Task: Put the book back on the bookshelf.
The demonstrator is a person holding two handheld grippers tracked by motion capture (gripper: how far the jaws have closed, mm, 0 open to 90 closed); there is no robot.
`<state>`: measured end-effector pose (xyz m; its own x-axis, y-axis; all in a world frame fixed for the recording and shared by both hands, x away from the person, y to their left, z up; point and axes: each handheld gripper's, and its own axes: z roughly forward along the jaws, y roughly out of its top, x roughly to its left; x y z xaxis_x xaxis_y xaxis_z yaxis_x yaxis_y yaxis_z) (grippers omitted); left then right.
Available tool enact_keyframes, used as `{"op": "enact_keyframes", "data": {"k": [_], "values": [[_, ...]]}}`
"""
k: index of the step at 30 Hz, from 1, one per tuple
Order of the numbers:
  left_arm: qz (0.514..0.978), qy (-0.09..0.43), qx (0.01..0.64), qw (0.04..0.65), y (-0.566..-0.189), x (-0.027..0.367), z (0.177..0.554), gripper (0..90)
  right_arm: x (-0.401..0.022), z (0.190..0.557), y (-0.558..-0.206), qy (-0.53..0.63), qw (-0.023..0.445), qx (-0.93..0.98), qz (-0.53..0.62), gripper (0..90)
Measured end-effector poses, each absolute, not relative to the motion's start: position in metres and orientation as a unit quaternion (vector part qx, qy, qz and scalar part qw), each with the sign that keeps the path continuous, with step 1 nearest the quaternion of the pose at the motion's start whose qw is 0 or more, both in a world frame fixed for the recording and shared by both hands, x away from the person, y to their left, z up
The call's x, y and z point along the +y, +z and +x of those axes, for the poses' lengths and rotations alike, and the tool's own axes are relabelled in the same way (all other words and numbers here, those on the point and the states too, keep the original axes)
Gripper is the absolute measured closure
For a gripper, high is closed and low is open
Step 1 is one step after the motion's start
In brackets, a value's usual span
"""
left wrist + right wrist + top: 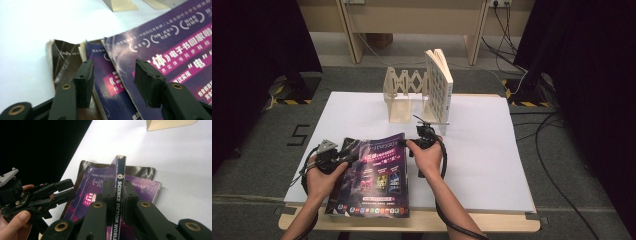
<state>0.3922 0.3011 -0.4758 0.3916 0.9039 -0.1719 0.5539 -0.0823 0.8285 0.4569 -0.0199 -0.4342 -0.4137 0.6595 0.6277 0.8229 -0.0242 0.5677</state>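
Observation:
A purple magazine (379,175) lies at the table's front left, on top of a small stack. My right gripper (413,142) is shut on its spine (119,185), which reads "Science Fiction World" and stands on edge between the jaws. Under it lie a second purple magazine (145,188) and a brown one (140,171). My left gripper (341,156) is at the stack's left edge, open. In the left gripper view its jaws straddle the top cover's (170,45) edge without pressing on it, and the brown magazine (65,60) shows beneath. The left gripper (68,189) also appears in the right gripper view.
A wooden folding book rack (399,95) stands at the back of the white table sheet (482,155), with a white book (439,87) upright at its right end. Cables run over the floor at the right. The table's front edge is close behind the stack.

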Motion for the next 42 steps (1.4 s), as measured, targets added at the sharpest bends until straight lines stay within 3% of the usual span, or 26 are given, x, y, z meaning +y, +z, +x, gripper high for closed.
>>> {"op": "enact_keyframes", "data": {"k": [28, 42], "values": [[0.652, 0.255, 0.538, 0.469, -0.490, 0.339, 0.399, 34.7, -0.035, 0.451, -0.406, -0.516, 0.051, -0.681, -0.518, 84.8], [0.651, 0.265, 0.533, 0.472, -0.499, 0.343, 0.400, 36.1, -0.041, 0.452, -0.396, -0.521, 0.041, -0.679, -0.516, 84.8]]}}
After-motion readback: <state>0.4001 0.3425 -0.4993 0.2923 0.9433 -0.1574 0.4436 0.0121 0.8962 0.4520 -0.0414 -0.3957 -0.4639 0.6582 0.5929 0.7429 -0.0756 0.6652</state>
